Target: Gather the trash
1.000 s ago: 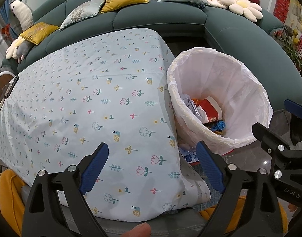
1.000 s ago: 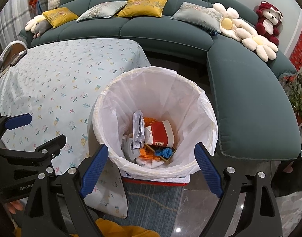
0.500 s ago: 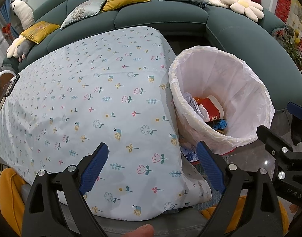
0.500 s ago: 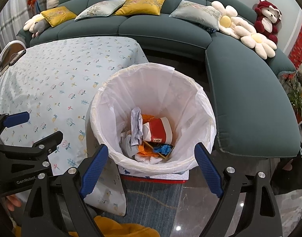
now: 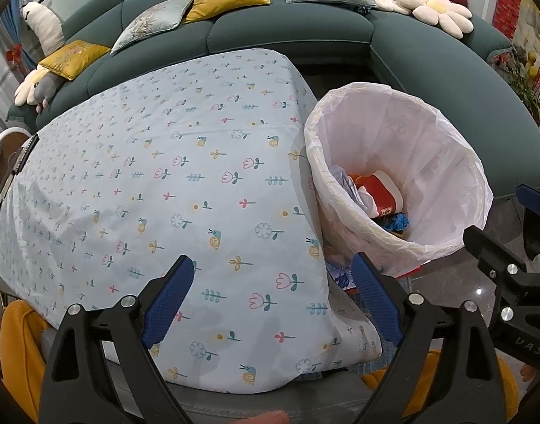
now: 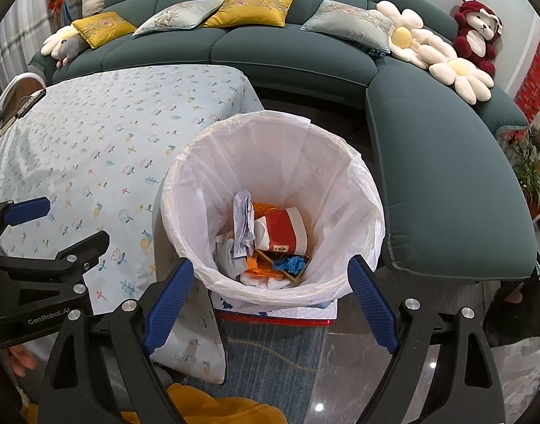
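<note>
The table (image 5: pixel 185 162) is lying bare on the left while the white-lined bin (image 6: pixel 344 183) on the right is holding the trash (image 6: pixel 270 240), so nothing is left between the spread, empty left gripper (image 5: pixel 270 300) and right gripper (image 6: pixel 270 296). Compared with a second ago nothing is changing, and any closing now is risking snagging the thin liner (image 6: pixel 213 162) near the right gripper's pads

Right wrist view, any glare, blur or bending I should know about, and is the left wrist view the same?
Right wrist view: sharp, evenly lit; small bright glints on the glossy floor; fisheye bows the sofa; dark corners. Left wrist view: same bending and dark corners, the tablecloth bulges, soft shadow under the left gripper; the bin liner looks bright but not blown out.
</note>
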Demonstrator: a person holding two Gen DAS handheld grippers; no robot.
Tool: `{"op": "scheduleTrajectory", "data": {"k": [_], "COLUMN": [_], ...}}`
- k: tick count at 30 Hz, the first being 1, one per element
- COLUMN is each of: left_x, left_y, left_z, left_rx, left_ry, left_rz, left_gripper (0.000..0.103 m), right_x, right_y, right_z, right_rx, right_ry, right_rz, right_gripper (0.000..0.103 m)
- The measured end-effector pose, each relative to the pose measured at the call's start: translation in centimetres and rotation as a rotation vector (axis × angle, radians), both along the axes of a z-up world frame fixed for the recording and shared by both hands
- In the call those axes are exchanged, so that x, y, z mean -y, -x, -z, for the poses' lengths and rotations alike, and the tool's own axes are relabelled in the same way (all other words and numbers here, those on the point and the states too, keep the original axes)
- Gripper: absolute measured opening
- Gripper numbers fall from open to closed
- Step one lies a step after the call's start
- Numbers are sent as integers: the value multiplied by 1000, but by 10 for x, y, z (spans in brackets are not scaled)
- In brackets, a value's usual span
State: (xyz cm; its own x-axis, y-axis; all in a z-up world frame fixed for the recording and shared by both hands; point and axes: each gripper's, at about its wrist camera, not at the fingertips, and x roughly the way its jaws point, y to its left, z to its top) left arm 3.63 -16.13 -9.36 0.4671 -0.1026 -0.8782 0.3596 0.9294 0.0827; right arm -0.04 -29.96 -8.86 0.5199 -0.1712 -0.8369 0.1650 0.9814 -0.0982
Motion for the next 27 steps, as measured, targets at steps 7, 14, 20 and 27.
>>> {"op": "scheduleTrajectory", "data": {"k": [7,14,20,27], "left_x": [-2,-2,0,2], "left_y": [2,3,5,4], "left_z": [-2,-3,-2,-2], "left_rx": [16,7,6,8], "left_ry": [-1,5,4,6], "left_rz": [-18,-7,3,22], "left_gripper": [86,86,86,86], "right_x": [-2,-2,-3,-1], "right_y": [2,2,3,4], "right_z": [0,0,0,0], "right_rx": [1,-2,-5,-5], "right_ry": [2,4,5,3], "right_rz": [-3,-4,-2,1], "right_gripper": [85,85,85,85]}}
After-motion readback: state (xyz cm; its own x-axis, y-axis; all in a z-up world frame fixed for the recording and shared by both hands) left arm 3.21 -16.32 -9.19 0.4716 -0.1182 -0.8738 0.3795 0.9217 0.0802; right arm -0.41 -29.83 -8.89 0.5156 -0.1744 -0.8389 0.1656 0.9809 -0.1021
